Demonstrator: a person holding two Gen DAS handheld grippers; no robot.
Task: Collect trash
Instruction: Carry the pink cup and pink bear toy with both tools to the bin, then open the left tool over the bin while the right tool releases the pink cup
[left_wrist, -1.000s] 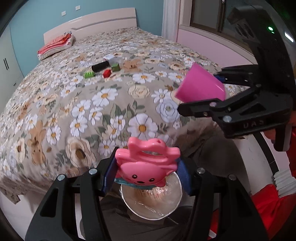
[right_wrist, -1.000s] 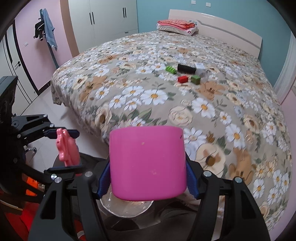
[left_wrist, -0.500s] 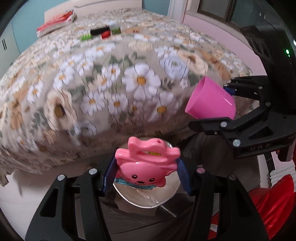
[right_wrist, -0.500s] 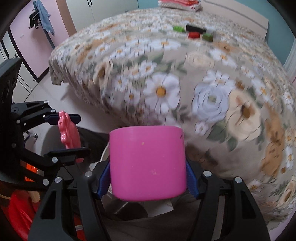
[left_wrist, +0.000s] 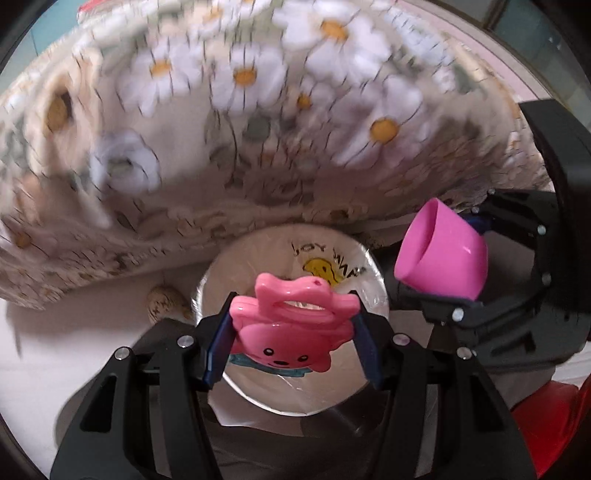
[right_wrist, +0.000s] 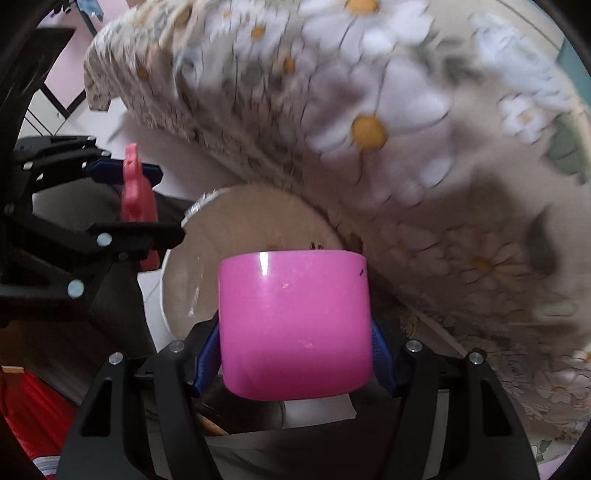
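Observation:
My left gripper (left_wrist: 291, 339) is shut on a pink animal-shaped plastic toy (left_wrist: 291, 332) with a face on it. It hangs over a round bin lined with a clear plastic bag (left_wrist: 332, 266) that bears a yellow smiley print. My right gripper (right_wrist: 293, 350) is shut on a magenta plastic cup (right_wrist: 293, 325), held above the same bin (right_wrist: 240, 221). The cup (left_wrist: 443, 254) also shows at the right of the left wrist view, tilted on its side. The toy (right_wrist: 136, 199) shows at the left of the right wrist view.
The floral bedspread (left_wrist: 258, 110) hangs down just behind the bin and fills the upper part of both views, blurred. A small speckled ball-like object (left_wrist: 162, 299) lies on the pale floor left of the bin. Red fabric (left_wrist: 554, 424) is at lower right.
Both grippers have dropped from bed height down toward the floor, still holding the toy and cup. The lined bin is now closer and larger beneath them.

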